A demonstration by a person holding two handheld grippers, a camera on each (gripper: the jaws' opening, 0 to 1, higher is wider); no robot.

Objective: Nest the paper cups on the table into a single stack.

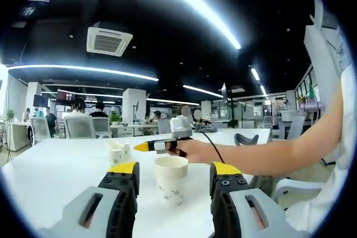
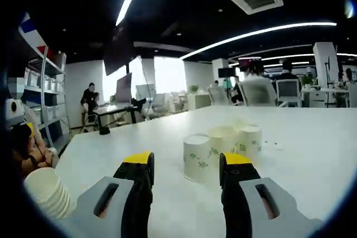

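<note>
White table (image 1: 61, 165) carrying paper cups in an open office
Left tool (image 1: 174, 175) sitting spread around an upright cup (image 1: 170, 178); right tool (image 2: 186, 164) spread, hovering before three cups (image 2: 223, 142)

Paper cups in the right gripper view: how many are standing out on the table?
3, side by side upside down past the jaws: left cup, middle cup, right cup. A separate nested stack sits at the lower left; more may be hidden.
</note>
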